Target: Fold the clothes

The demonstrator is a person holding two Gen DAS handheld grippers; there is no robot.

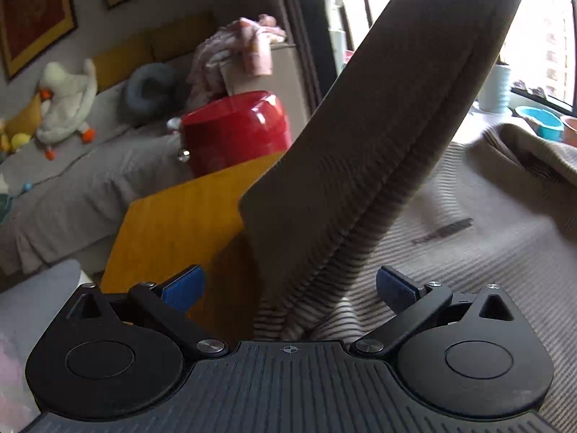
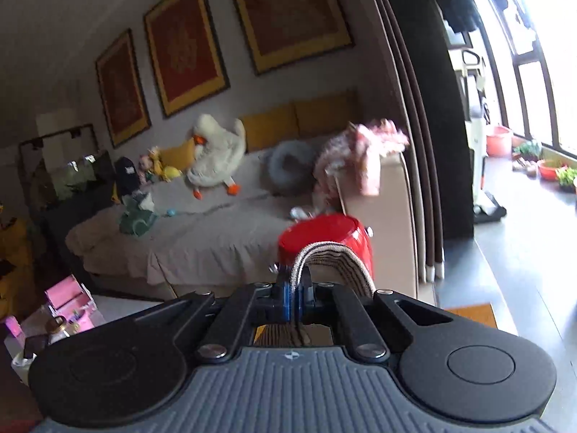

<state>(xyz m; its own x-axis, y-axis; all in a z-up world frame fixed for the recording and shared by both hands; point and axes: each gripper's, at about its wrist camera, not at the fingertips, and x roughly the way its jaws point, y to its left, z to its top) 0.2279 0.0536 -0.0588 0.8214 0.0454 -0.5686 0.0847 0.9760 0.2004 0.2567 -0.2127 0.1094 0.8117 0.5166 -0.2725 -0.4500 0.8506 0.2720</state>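
A beige striped garment [image 1: 450, 238] lies spread over the wooden table [image 1: 180, 223]. One long part of it, a sleeve [image 1: 378, 151], is pulled up taut from near my left gripper toward the top right. My left gripper [image 1: 288, 288] is open, its blue pads [image 1: 184, 287] wide apart on either side of the sleeve's base, holding nothing. My right gripper [image 2: 295, 294] is shut on the striped garment edge [image 2: 331, 256], which loops up over the fingers and hangs to the right, high above the floor.
A red stool [image 1: 238, 130] stands beyond the table's far edge, also in the right wrist view [image 2: 324, 234]. A grey sofa [image 2: 202, 231] with a plush goose [image 2: 216, 155] lies behind. A box draped with pink cloth [image 2: 364, 158] stands by the curtain. Basins and plants sit by the window [image 2: 548, 169].
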